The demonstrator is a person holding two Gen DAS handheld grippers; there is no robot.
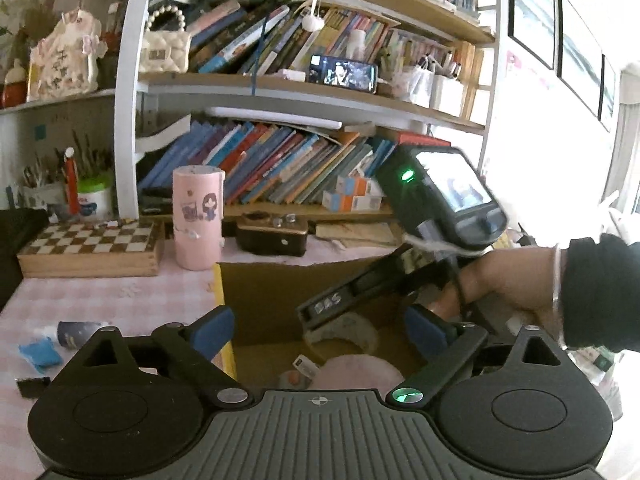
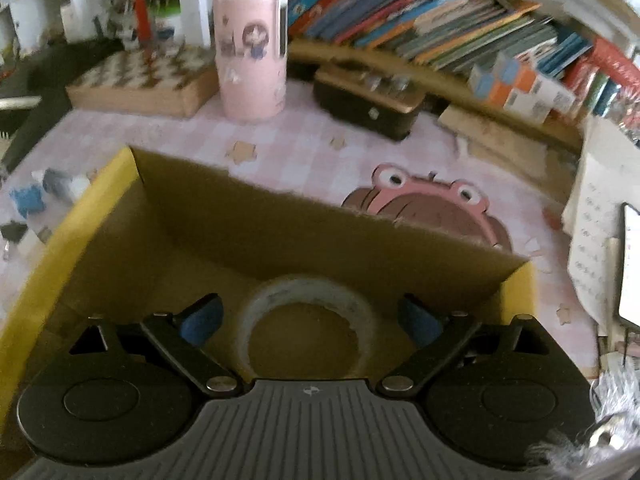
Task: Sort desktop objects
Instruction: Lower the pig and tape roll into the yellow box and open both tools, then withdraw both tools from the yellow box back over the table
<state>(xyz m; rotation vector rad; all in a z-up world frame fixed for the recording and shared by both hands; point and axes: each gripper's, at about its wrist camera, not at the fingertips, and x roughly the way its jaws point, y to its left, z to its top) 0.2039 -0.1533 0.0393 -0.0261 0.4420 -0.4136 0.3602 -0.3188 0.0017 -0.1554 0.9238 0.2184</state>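
Right hand-held gripper [image 2: 310, 320] hangs low over the open box [image 2: 280, 216], its blue pads spread wide and gripping nothing. The tape roll [image 2: 308, 300] lies flat on the box floor right between and beyond those pads, touching neither. Judging by that, the roll sits where a sorted item belongs, and the spread jaws suit a release rather than a grab.

Left hand-held gripper [image 1: 316, 332] is likewise released and empty, poised above the same box [image 1: 260, 292] from the near side. Through it the right hand-held gripper [image 1: 332, 312] shows tilted down into the box, with the tape roll [image 1: 348, 332] under its tip. A pink soft thing and a small card also lie in the box, though blur hides what they are.

The box walls stand tall on every side, so the only way out is straight up; the far wall has a ragged top edge close ahead of the right pads. The yellow left flap leans outward toward the table's left edge.

On the table [image 2: 304, 152], unsorted bits remain near that left edge: a blue piece [image 1: 40, 354], a small tube [image 1: 78, 332] and a black clip [image 1: 33, 387], just beside the left gripper's path. Behind the box stand a pink cylinder [image 2: 252, 52], a chessboard [image 2: 140, 76] and a dark case [image 2: 368, 104], well apart from the box. Open tablecloth lies between them.
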